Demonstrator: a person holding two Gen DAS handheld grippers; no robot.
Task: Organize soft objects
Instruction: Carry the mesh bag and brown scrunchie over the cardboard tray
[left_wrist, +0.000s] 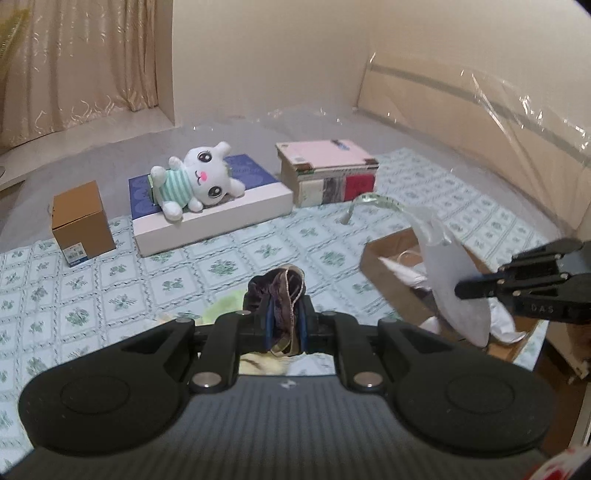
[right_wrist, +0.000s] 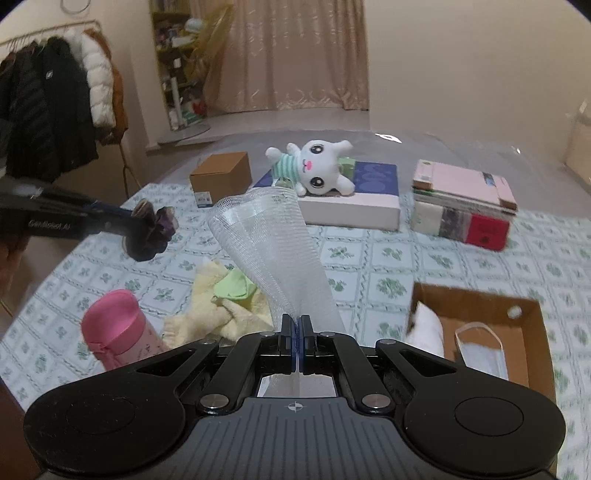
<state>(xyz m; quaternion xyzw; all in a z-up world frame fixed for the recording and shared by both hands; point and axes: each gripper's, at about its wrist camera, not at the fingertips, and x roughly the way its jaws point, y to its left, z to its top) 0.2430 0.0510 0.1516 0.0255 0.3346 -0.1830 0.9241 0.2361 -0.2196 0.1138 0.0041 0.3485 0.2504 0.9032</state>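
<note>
Bed: covered with a pale green flower-pattern sheet (right_wrist: 369, 266), cream walls and a curtain behind.
Left claw (left_wrist: 286, 317): pinching a dark purple scrunchie (left_wrist: 275, 291), held up above the sheet.
Right claw (right_wrist: 297, 326): pressed together on a white mesh cloth (right_wrist: 269, 251), which stands up above it.
Open cardboard box (right_wrist: 532, 317): at the right, a face mask (right_wrist: 480, 354) lies inside.
Yellow cloth (right_wrist: 225, 317): crumpled on the sheet, beside a pink bottle (right_wrist: 118, 328).
Plush bunny (right_wrist: 314, 168): lying on a flat blue-topped box (right_wrist: 373, 177), further back.

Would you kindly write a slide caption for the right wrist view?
Right claw shut on a white mesh cloth above the quilted bed; open cardboard box at right.
</note>
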